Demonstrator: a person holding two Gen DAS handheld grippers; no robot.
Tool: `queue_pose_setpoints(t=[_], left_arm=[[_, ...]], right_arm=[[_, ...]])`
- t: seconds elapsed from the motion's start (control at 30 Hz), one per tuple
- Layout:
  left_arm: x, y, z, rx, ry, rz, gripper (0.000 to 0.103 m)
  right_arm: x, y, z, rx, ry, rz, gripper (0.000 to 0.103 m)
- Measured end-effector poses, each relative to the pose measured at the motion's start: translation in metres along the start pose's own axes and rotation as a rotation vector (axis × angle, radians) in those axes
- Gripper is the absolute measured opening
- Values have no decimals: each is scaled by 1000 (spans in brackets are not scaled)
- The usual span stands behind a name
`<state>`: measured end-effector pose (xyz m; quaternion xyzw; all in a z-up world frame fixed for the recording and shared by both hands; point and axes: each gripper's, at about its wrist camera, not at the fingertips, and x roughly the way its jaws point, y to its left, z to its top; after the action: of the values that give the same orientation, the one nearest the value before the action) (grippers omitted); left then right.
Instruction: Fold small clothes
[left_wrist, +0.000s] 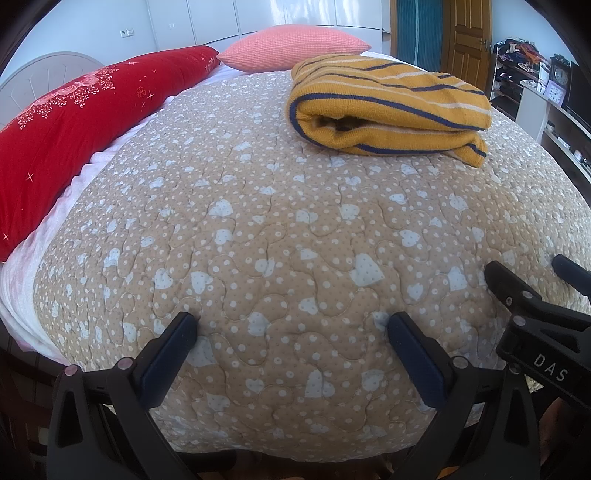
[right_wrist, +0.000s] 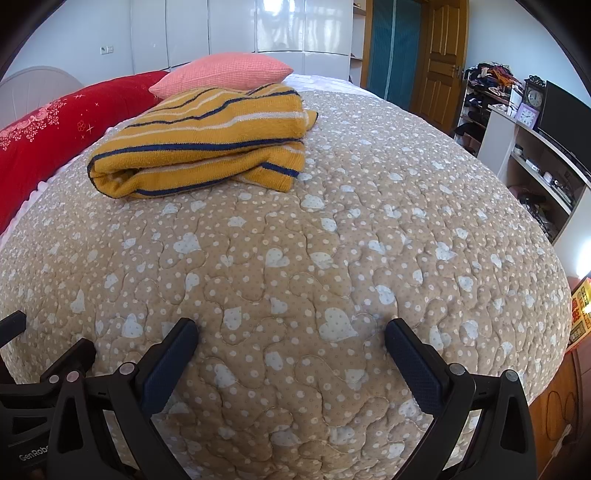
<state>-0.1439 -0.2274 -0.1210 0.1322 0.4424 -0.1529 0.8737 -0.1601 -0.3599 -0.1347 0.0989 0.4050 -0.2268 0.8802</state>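
At 1 o'clock on the quilt (left_wrist: 258, 221), folded striped sweater (left_wrist: 388, 107); my left gripper (left_wrist: 291, 328) and right gripper (right_wrist: 291, 332) spread wide, empty.

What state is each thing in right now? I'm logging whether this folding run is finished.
Striped yellow garment: folded into a bundle, lying on the bed, untouched.
Left gripper: open, empty, over the quilt.
Right gripper: open, empty, over the quilt.
Quilt: spread flat across the bed.
Pink pillow: lying beyond the garment.
Wooden door: shut.
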Motion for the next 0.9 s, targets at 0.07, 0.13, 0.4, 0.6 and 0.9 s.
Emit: queue_pose_setpoints(t=[0.07,0.13,0.4,0.6,0.9], left_arm=[[0,0,0,0,0,0,103],[0,0,0,-1,0,0,103],[0,0,0,-1,-1,0,103],[-1,0,-1,-2,-2,0,103],[-1,-1,-1,-3,-3,2,103]], right_arm=[[0,0,0,-5,-5,-5,103],[0,2,-1,-8,-9,-10,103],[-2,5,-6,-10,-24,-15,103],[-2,4,-5,-12,-28,-16,103],[-2,1,-6,-4,-32,6,103]])
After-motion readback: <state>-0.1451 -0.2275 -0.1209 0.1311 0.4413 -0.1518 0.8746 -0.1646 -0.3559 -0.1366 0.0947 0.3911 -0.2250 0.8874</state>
